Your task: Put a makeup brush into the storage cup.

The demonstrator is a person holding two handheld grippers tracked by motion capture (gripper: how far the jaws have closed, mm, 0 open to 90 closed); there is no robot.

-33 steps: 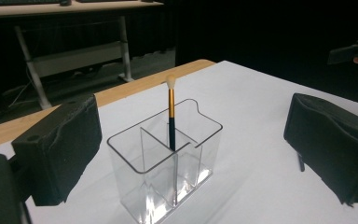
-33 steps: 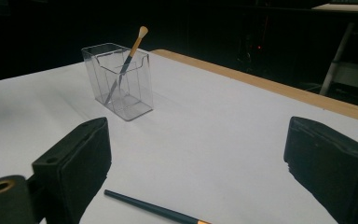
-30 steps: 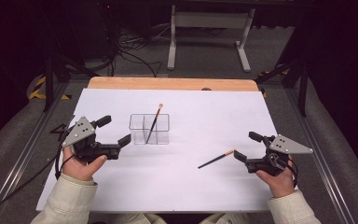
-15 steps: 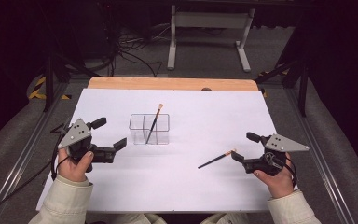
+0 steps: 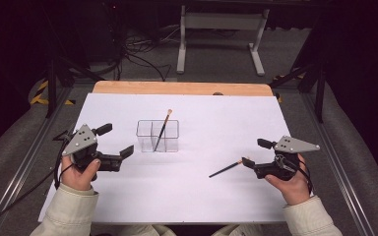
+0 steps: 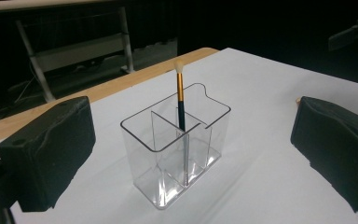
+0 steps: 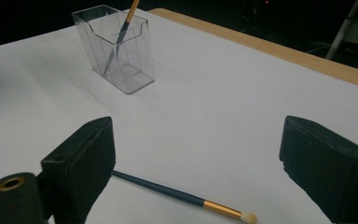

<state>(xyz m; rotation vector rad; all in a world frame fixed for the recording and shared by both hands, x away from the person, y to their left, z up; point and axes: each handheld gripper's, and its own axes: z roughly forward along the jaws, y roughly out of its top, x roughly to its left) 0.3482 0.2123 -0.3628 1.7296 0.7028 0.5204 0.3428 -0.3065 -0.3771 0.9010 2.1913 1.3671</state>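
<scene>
Now right tongs slightly narrower yet wide open over untouched brush; left tongs seemingly unchanged, open, empty.

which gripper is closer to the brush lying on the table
Right. The right gripper is at the loose brush, open jaws on either side of it; the left gripper sits across the table, beside the organizer.

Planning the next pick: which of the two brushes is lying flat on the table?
The brush just in front of the right tool lies flat on the white sheet. The other brush stands leaning in the clear organizer.
</scene>
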